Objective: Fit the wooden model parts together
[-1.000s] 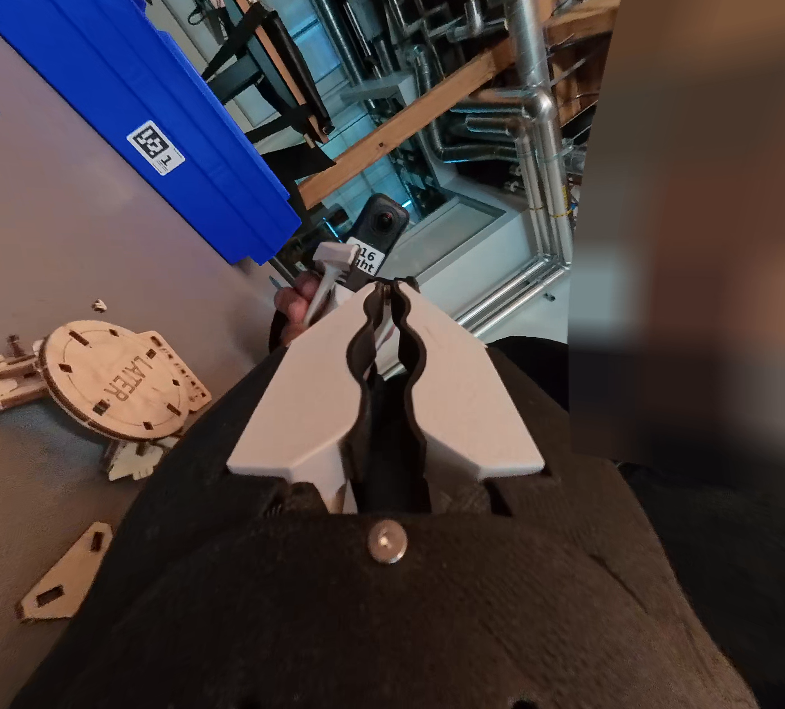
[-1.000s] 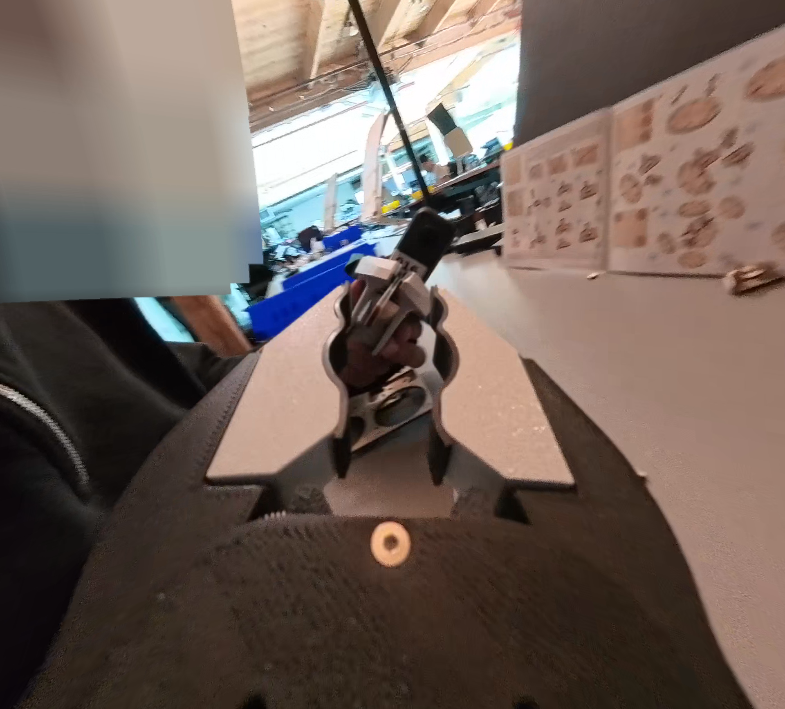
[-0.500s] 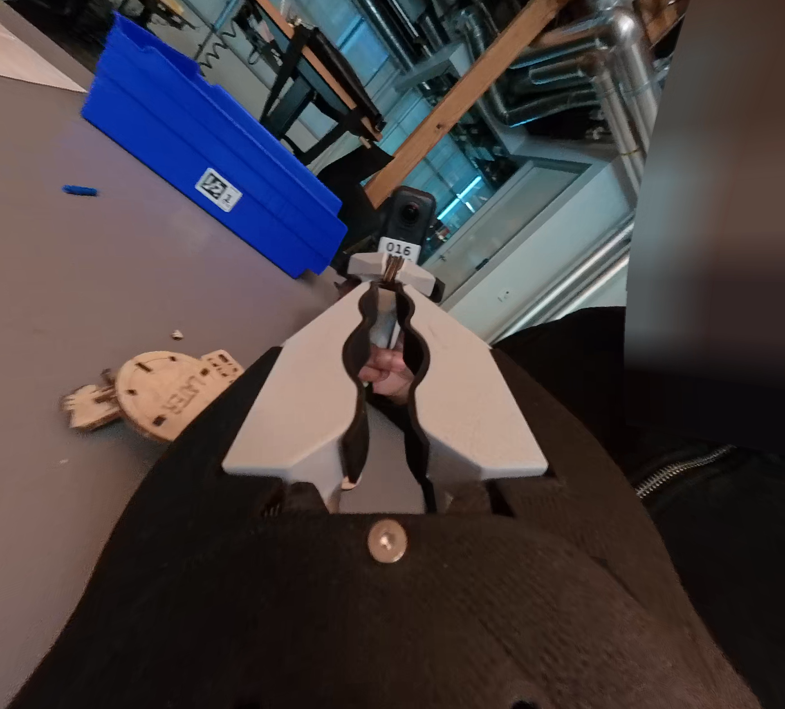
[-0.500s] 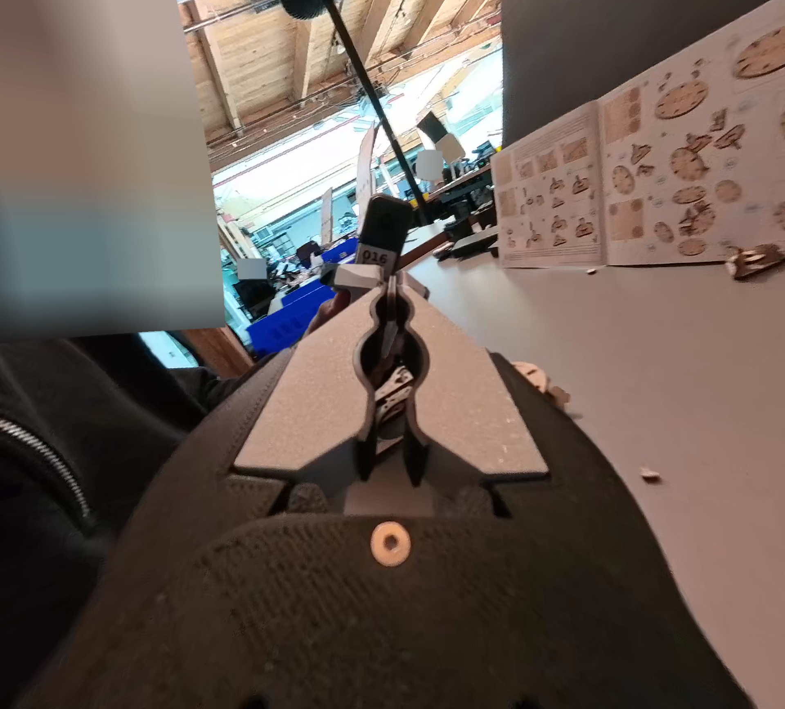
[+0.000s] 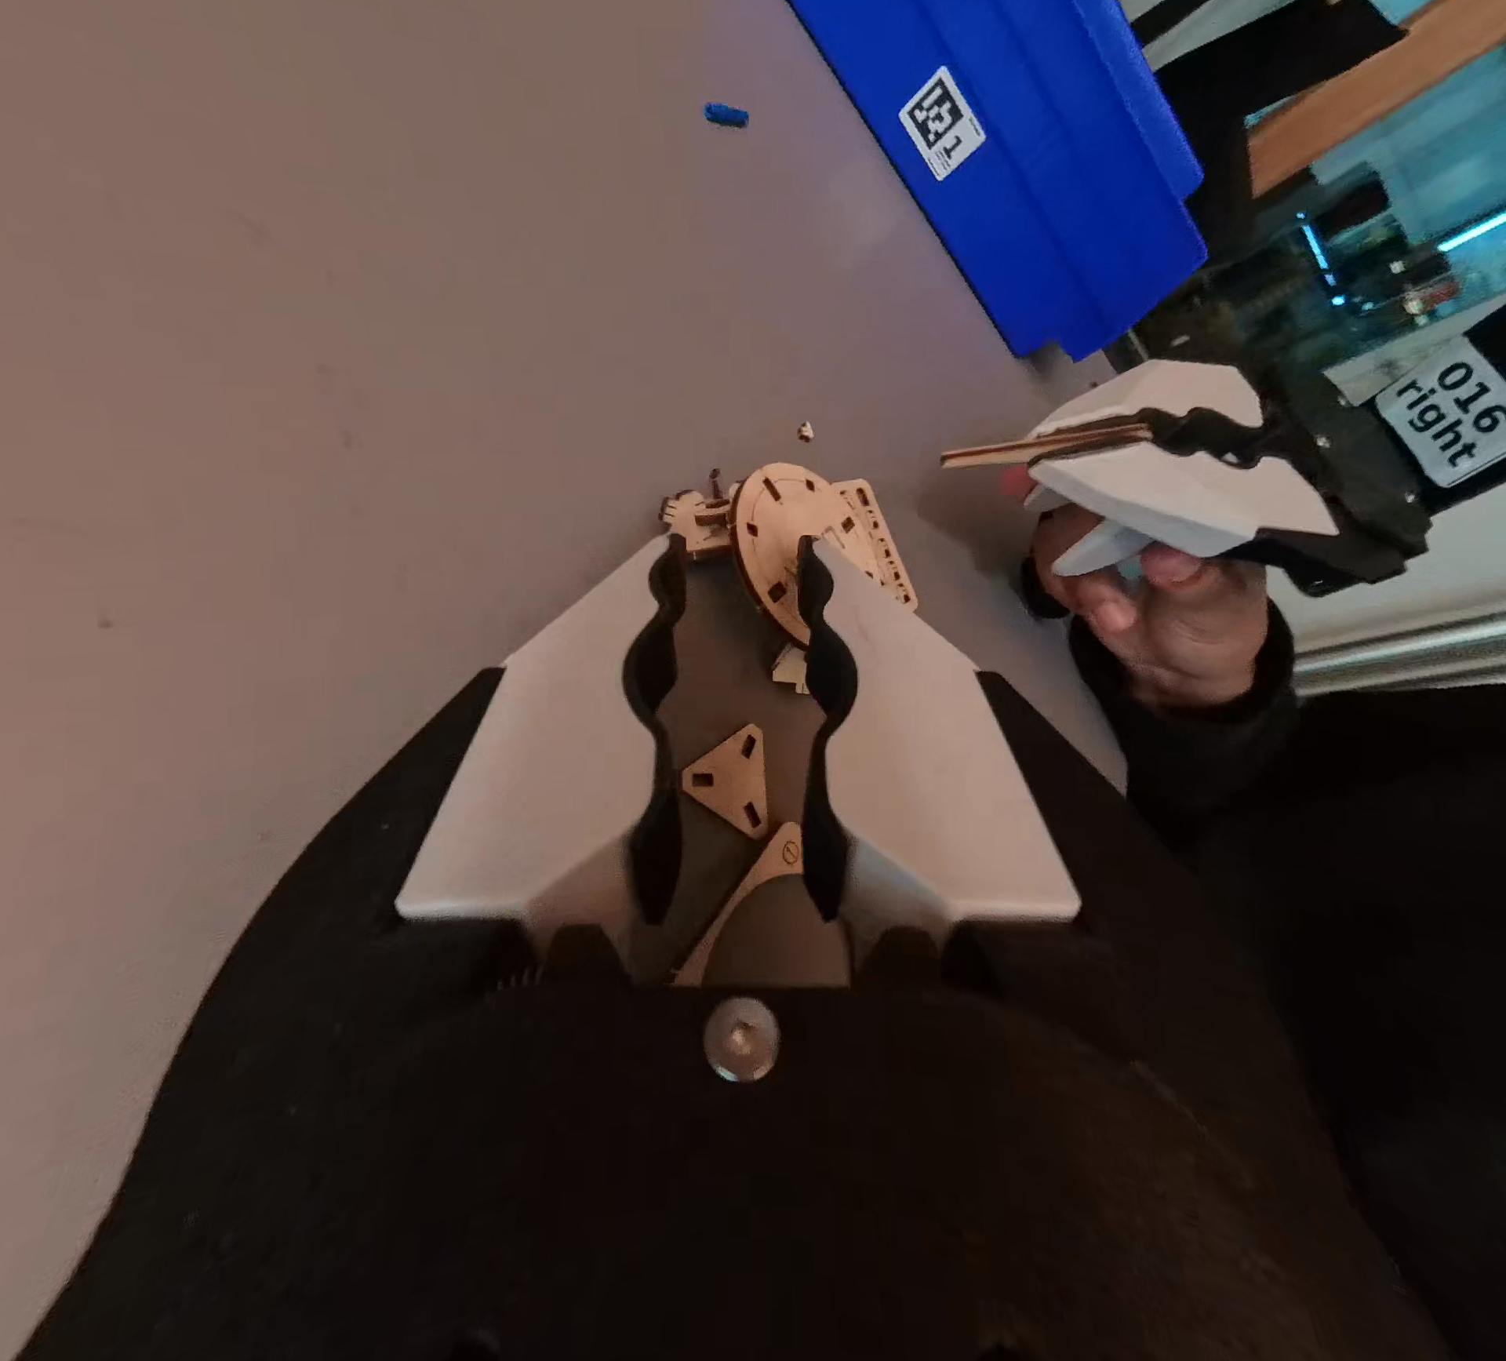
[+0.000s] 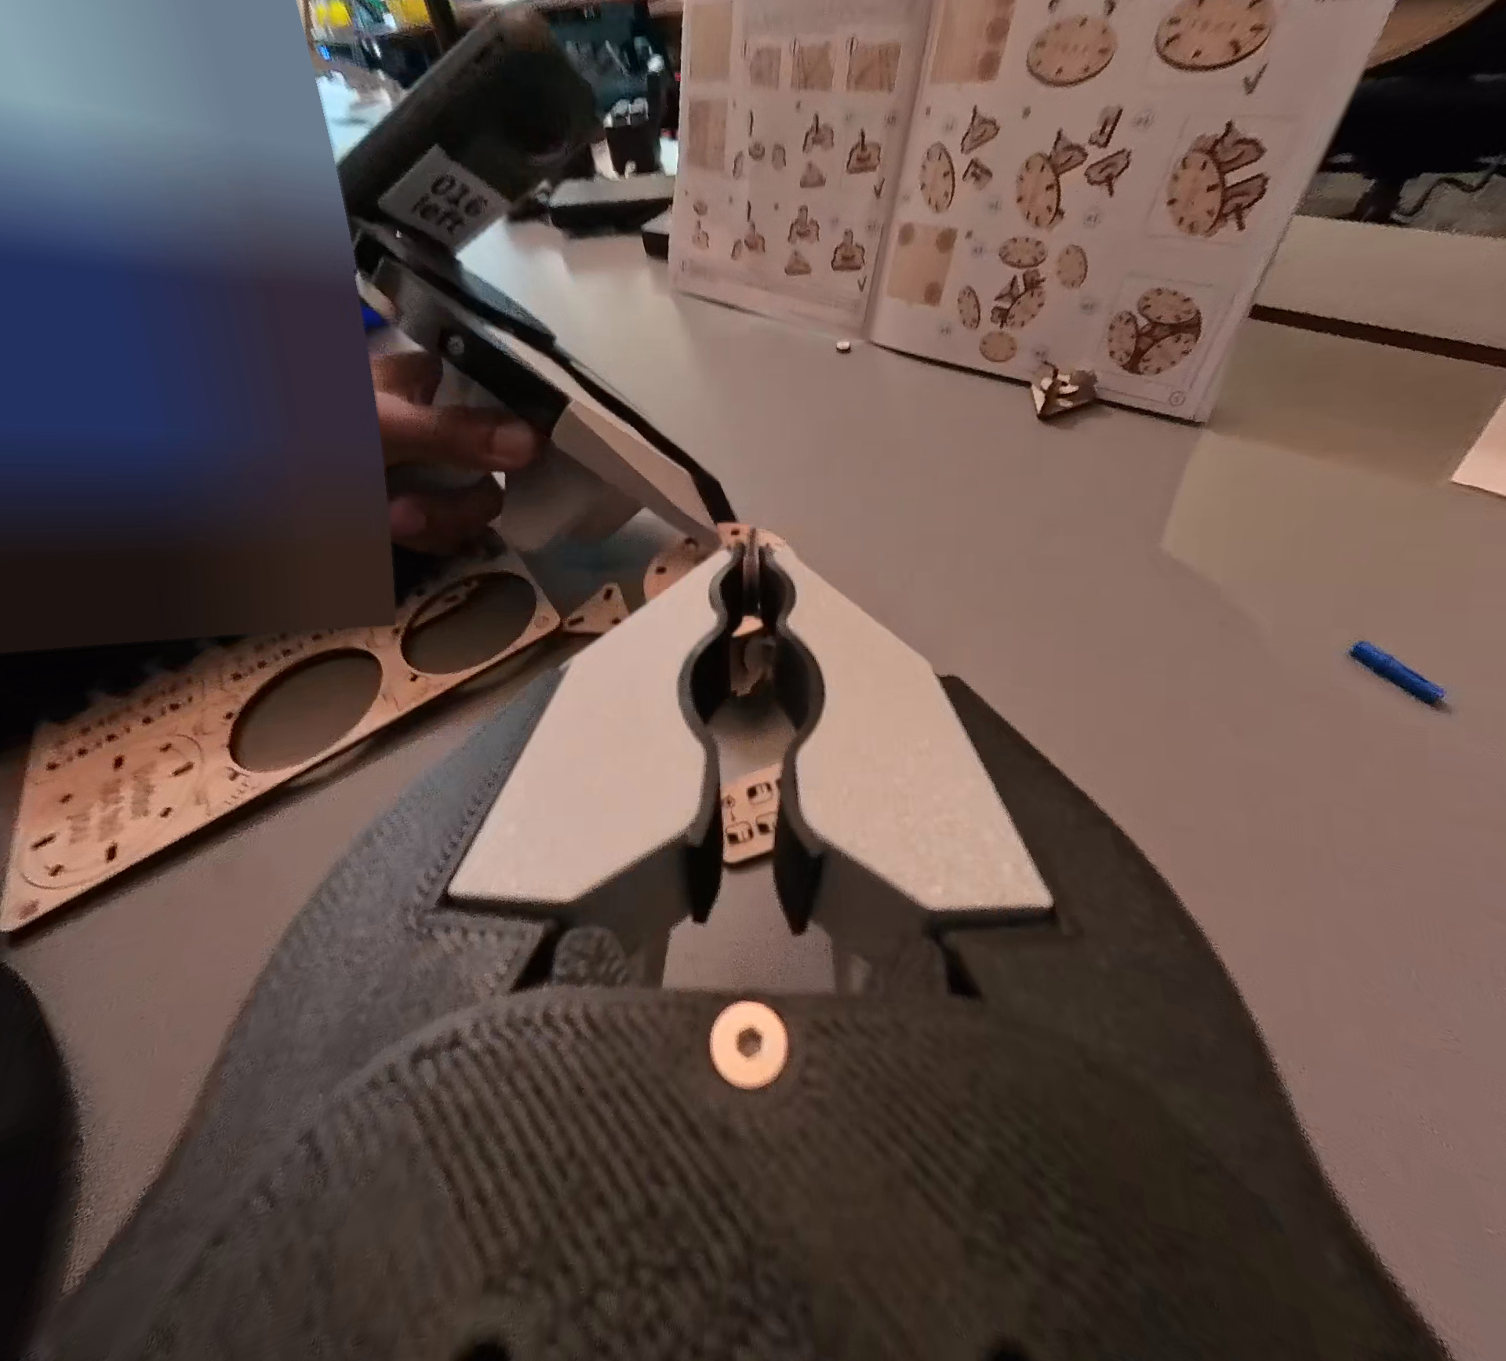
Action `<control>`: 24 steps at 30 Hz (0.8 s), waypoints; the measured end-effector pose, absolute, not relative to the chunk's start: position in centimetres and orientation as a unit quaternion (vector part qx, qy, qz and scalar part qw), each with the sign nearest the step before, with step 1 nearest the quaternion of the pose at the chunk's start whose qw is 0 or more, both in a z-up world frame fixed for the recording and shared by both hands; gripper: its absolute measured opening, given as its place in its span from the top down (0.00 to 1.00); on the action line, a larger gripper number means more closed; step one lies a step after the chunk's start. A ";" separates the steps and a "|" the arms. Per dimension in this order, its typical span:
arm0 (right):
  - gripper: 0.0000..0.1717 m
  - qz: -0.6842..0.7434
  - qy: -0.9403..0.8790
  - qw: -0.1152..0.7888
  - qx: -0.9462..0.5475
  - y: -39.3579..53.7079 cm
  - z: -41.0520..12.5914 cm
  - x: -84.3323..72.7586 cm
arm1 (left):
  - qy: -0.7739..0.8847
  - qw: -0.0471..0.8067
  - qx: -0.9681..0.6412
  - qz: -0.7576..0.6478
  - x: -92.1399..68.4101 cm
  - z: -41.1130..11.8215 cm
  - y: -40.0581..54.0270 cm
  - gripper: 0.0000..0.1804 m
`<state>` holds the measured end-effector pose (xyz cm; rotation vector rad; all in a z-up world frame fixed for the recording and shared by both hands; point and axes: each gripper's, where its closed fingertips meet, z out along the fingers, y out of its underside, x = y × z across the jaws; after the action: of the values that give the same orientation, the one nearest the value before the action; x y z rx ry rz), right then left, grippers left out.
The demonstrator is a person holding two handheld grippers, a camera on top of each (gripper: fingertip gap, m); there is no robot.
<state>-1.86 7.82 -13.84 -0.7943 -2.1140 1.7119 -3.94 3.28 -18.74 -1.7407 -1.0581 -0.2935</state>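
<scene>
My left gripper [image 5: 737,552] is open and holds nothing. It hovers over the grey table [image 5: 367,344], and its tips frame the near edge of a round wooden disc assembly [image 5: 778,519]. A small wooden triangle [image 5: 729,784] lies on the table between its fingers. My right gripper [image 6: 750,560] is shut on a thin flat wooden piece [image 6: 748,572], seen edge-on between the pads. In the left wrist view the right gripper [image 5: 1039,450] is held to the right of the disc, and the wooden piece [image 5: 994,451] sticks out of its tips. The left gripper's finger [image 6: 627,454] also shows in the right wrist view.
A blue bin [image 5: 978,83] stands at the table's far right edge. A small blue peg [image 5: 725,116] lies loose, and also shows in the right wrist view [image 6: 1398,674]. A cut-out wooden sheet [image 6: 244,719], an open instruction booklet [image 6: 1019,140] and a small wooden part [image 6: 1063,389] are on the table. Tip to tip, the grippers are about 8 centimeters apart. From either gripper's tips it is about 20 centimeters to the small blue peg [image 5: 725,116]. It is also in sight in the right wrist view [image 6: 1393,675].
The left gripper was shut on the thin piece, the right gripper closed on it, then the left opened and swung down over the disc. The piece stays in the right gripper.
</scene>
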 end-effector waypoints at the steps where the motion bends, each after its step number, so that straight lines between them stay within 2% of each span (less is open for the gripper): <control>1: 1.00 0.586 -0.746 0.156 -0.276 7.6 -14.3 -1.9 | -0.439 0.515 -0.723 -0.138 -3.8 -18.9 3.5 0.86; 4: 1.00 0.561 -0.763 0.172 -0.271 7.2 -15.1 -1.8 | -0.429 0.531 -0.708 -0.182 -3.2 -18.4 4.2 0.95; 7: 1.00 0.554 -0.768 0.180 -0.267 7.0 -15.2 -1.7 | -0.399 0.580 -0.680 -0.207 -2.9 -16.3 4.8 1.00; 15: 1.00 0.590 -0.729 0.195 -0.286 7.6 -13.3 -2.1 | -0.347 0.609 -0.708 -0.080 -2.7 -14.5 5.7 1.00; 24: 1.00 0.628 -0.687 0.157 -0.330 8.1 -12.5 -2.4 | -0.333 0.613 -0.716 0.022 -2.8 -13.8 6.1 1.00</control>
<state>-2.43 8.08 -12.52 -0.9438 -1.9650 1.7981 -2.75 6.13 -13.76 -1.6503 -0.7677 0.0513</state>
